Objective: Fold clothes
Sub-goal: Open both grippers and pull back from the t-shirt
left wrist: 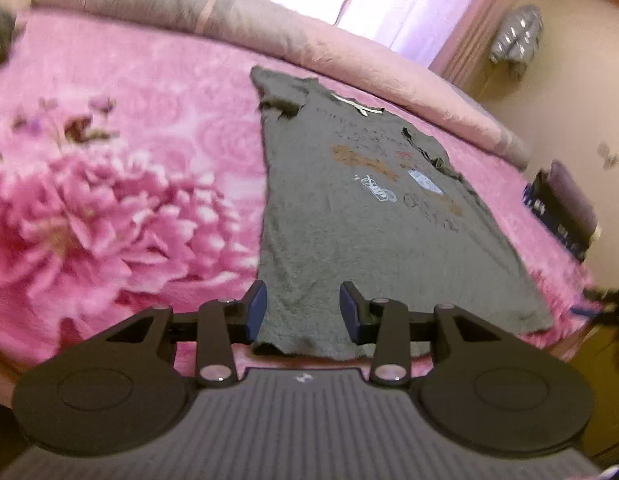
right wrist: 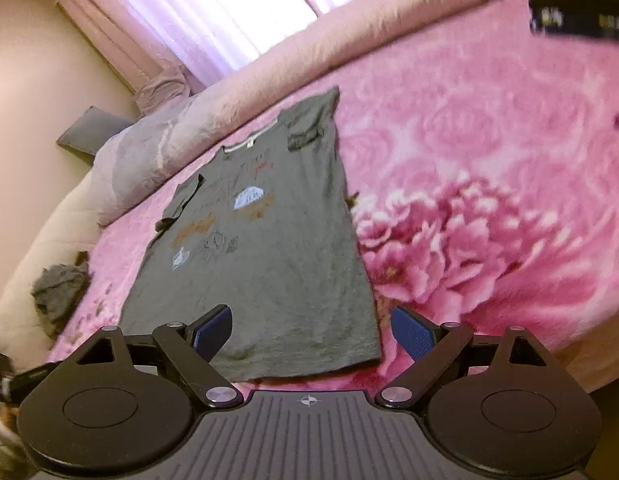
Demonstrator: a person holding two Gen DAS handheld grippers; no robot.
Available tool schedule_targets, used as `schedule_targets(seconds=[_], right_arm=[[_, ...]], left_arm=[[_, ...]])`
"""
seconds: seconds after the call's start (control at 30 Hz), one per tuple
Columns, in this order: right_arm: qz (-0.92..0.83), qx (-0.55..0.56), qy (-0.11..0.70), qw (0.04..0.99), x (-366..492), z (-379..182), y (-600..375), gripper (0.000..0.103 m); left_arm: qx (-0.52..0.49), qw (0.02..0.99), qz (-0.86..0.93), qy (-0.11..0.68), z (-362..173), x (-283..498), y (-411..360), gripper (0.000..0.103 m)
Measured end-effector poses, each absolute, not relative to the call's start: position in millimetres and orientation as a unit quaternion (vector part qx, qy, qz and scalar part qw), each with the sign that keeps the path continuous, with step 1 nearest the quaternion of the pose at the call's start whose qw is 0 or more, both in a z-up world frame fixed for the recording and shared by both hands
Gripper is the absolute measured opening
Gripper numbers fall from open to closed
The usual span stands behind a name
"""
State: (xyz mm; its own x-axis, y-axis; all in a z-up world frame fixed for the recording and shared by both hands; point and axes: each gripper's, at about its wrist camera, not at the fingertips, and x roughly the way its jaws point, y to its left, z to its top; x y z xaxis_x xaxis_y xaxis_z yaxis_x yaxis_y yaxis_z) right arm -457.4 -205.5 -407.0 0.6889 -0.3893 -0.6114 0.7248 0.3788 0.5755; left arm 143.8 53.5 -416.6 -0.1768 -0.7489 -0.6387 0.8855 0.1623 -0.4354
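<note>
In the middle of both wrist views a grey T-shirt (left wrist: 341,216) lies spread flat, print side up, on a pink floral bedspread (left wrist: 109,184), its hem toward the cameras and its collar toward the far side of the bed. Both short sleeves are turned in over the chest. The printed design, with brown, white and pale blue marks, sits across the upper body of the shirt.

At the bottom of the left wrist view the left gripper (left wrist: 302,312) hovers at the hem's left corner, its jaws spread apart with nothing between them but the cloth below; whether the pads touch the fabric cannot be told. At the bottom of the right wrist view the right gripper (right wrist: 311,330) is over the hem's right corner, jaws likewise parted and holding nothing.

A long pale pink bolster (left wrist: 293,44) runs along the far edge of the bed, with bright curtains (right wrist: 213,8) behind it. In the left of the right wrist view a crumpled grey garment (right wrist: 59,290) lies on the bedspread, well apart from the shirt. A dark box-like object (left wrist: 561,208) rests at the right edge of the left view.
</note>
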Motion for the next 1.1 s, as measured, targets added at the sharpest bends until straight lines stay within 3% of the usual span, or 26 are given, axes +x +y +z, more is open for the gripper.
schedule_targets(seconds=[0.07,0.17,0.33,0.47,0.6,0.77,0.83,0.9,1.1], right_arm=[[-0.334,0.457,0.193,0.801,-459,-416,-219,0.074],[-0.327,0.478,0.198,0.791,-461,-427,-236,0.074],[-0.321,0.503,0.208,0.775,-464,-442,-261,0.066],[-0.408,0.404,0.242,0.783,-441,-410,-217,0.066],[-0.488,0.281,0.286,0.776,-399,-387,-154,0.066],[-0.515,0.162,0.333,0.773,-356,-380,-91,0.067],[-0.516,0.169,0.319,0.777,-354,-374,-76,0.069],[-0.517,0.175,0.304,0.781,-353,-367,-61,0.08],[-0.526,0.169,0.276,0.787,-363,-338,-16,0.081]], left_arm=[[0.064,0.622,-0.638,0.449,-426,156,47,0.035],[0.049,0.609,-0.631,0.478,-436,171,41,0.035],[0.075,0.658,-0.585,0.467,-429,174,40,0.03],[0.157,0.719,-0.54,0.409,-395,127,44,0.039],[0.231,0.754,-0.493,0.367,-375,68,48,0.04],[0.247,0.765,-0.499,0.322,-355,15,71,0.044],[0.243,0.766,-0.505,0.316,-349,2,81,0.044],[0.245,0.77,-0.506,0.301,-343,-10,91,0.044],[0.236,0.771,-0.523,0.276,-328,-37,129,0.045]])
